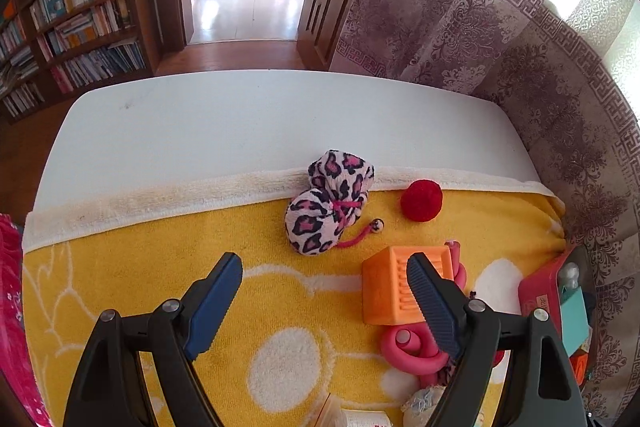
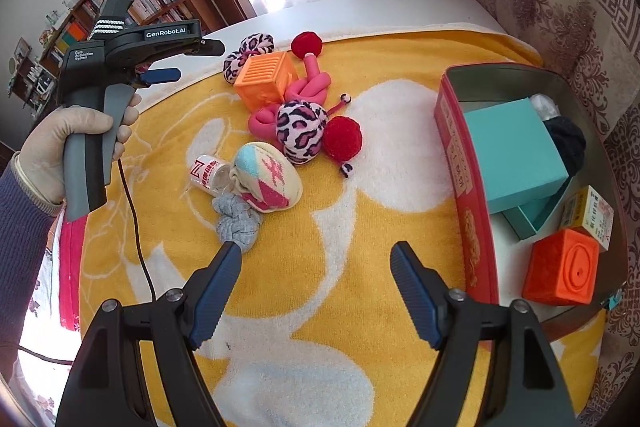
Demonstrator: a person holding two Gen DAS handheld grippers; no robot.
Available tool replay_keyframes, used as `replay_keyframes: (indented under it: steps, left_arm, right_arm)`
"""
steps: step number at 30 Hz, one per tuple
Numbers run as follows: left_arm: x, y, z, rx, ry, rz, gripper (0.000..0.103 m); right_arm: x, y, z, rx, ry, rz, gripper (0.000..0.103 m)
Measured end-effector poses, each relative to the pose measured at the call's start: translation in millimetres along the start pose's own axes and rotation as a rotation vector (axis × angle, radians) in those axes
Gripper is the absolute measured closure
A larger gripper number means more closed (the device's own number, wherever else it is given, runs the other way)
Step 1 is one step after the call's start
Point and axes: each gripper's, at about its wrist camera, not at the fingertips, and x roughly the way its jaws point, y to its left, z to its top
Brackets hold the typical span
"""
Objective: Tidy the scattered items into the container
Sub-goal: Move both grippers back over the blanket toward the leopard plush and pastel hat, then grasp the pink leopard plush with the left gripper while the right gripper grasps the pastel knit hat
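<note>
Scattered items lie on a yellow towel (image 2: 360, 227): an orange ribbed cube (image 2: 266, 79) (image 1: 394, 285), a pink foam tube (image 2: 308, 89) (image 1: 412, 351), two leopard-print pouches (image 2: 300, 131) (image 1: 324, 207), two red pom-poms (image 2: 342, 138) (image 1: 421, 200), a patterned sock ball (image 2: 268, 177), a grey sock (image 2: 238, 223) and a small jar (image 2: 210, 175). The red tin (image 2: 460, 151) at the right holds teal boxes (image 2: 514, 155), an orange cube (image 2: 560, 267) and a dark sock. My left gripper (image 1: 326, 267) (image 2: 200, 61) is open above the towel, left of the orange ribbed cube. My right gripper (image 2: 316, 259) is open and empty above the towel.
The towel covers the near half of a white table (image 1: 240, 123). A patterned curtain (image 1: 500, 39) hangs close behind the tin. A bookshelf (image 1: 72, 11) and an open doorway stand beyond the table. A red cloth (image 1: 10, 291) lies at the left edge.
</note>
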Motion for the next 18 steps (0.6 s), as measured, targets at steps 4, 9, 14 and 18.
replay_keyframes:
  steps: [4,9,14,18]
  left_arm:
    - [20,-2,16,-0.034,0.012,-0.015,0.017]
    - [44,-9,29,-0.019,0.026,0.0,0.017]
    - [67,-8,35,-0.027,0.046,0.011,0.017]
    - [80,-5,36,-0.035,0.058,0.002,0.017]
  right_arm:
    - [6,0,2,0.005,0.012,-0.006,0.023]
    - [13,-2,5,0.016,0.024,-0.014,0.023]
    - [19,-5,10,0.024,0.031,-0.02,0.023]
    - [23,-4,14,0.003,0.027,-0.035,0.023]
